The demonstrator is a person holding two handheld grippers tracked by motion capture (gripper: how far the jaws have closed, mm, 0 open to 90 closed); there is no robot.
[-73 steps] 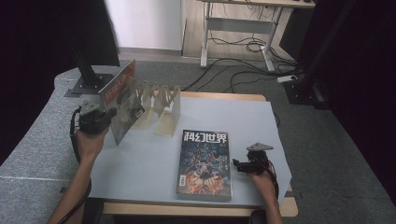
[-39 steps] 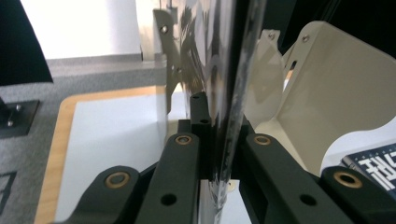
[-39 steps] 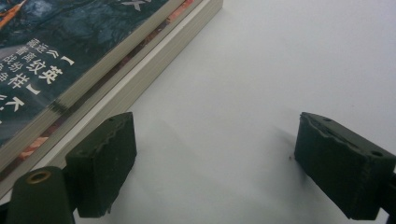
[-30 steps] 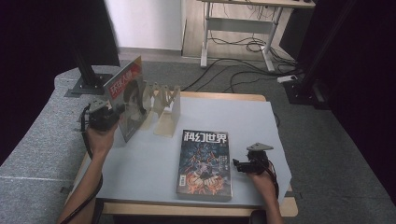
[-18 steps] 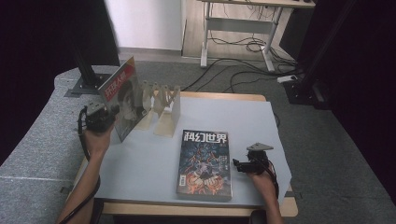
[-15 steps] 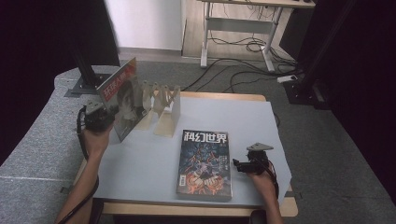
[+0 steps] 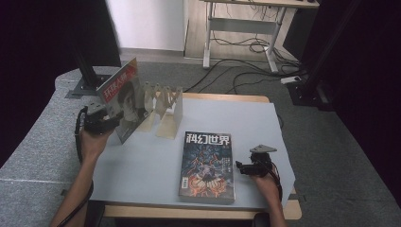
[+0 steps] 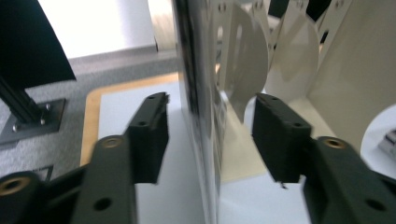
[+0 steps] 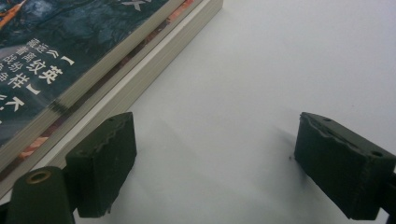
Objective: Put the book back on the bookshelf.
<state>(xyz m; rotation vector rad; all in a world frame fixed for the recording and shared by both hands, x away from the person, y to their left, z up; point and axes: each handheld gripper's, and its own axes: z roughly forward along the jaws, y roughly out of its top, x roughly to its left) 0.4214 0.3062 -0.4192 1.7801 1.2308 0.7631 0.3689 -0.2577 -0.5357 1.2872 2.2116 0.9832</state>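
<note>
Here the left claw (image 7: pixel 113 119) stands near the far left corner of the table (image 7: pixel 142 165), its jaws having just been opening; in the left gripper view they sit half apart, one on each side of the red-covered magazine (image 7: pixel 124 101), with a gap showing between each pad and the paper. The magazine stands nearly upright on its lower edge, its long axis rising steeply, its cover leaning toward the cream rack (image 7: pixel 163 106) just beside it on the side away from the claw. In the left gripper view the magazine (image 8: pixel 198 93) appears edge-on as a thin glossy sheet running between the pads, with the rack's rounded dividers (image 8: pixel 289 60) behind it. The coming move probably turns on whether the magazine rests against a divider once freed. The right claw (image 7: pixel 243 167) lies near the near right corner, jaws wide and holding nothing, just beside the right edge of the dark-covered magazines (image 7: pixel 207 165) stacked flat on the table.
</note>
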